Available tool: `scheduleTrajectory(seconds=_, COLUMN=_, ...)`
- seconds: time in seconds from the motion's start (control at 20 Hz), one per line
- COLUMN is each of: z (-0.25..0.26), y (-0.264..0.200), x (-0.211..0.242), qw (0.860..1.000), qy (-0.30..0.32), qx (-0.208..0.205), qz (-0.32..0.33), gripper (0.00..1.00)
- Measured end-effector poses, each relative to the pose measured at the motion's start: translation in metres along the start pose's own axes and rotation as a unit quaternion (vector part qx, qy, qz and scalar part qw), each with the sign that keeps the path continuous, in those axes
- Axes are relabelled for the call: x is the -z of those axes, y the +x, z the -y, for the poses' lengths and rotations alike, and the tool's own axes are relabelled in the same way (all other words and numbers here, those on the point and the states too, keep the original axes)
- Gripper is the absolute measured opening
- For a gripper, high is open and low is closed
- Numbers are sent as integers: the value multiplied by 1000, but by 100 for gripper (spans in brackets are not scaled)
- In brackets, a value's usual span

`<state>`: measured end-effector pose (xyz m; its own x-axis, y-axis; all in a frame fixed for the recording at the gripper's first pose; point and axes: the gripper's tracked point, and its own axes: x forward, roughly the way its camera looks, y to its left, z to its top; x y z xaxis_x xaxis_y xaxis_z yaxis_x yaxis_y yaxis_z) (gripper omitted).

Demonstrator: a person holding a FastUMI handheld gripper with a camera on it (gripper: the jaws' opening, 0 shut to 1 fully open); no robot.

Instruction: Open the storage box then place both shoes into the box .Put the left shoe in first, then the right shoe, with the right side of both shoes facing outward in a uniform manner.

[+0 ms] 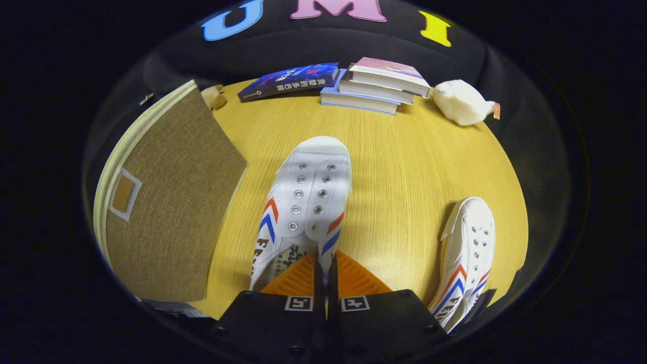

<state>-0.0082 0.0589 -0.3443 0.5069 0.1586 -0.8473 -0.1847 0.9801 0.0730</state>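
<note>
Staged recording booth, black cloth wall behind a round wooden table (404,167), stacked books (376,86), soft toy (461,102), woven storage box (167,202), home props

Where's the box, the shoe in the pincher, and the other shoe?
Box (172,202): gripper view, woven lid.
Held shoe (308,192): gripper view, eyelet area, just ahead of the fingers.
Other shoe (470,242): gripper view, upper.
Gripper (326,273): gripper view, closed on the held shoe's side.

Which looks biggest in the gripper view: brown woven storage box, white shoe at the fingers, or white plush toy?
1. Brown woven storage box
2. White canvas shoe, gripped by the hand-held gripper; nearness enlarges it
3. White plush toy, farthest away
</note>
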Motion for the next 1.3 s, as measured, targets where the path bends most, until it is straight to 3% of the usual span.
scheduleTrajectory(seconds=0.25, z=0, y=-8, x=0, qw=1000, qy=-11, qx=7, qz=12, gripper=5)
scheduleTrajectory(seconds=0.75, z=10, y=-60, x=-43, qw=998, qy=-2, qx=7, qz=61, gripper=5)
scheduleTrajectory(seconds=1.0, z=6, y=-78, x=-56, qw=996, qy=42, qx=-15, qz=78, gripper=5)
scheduleTrajectory(seconds=1.3, z=-7, y=-142, x=-111, qw=987, qy=53, qx=-45, qz=146, gripper=5)
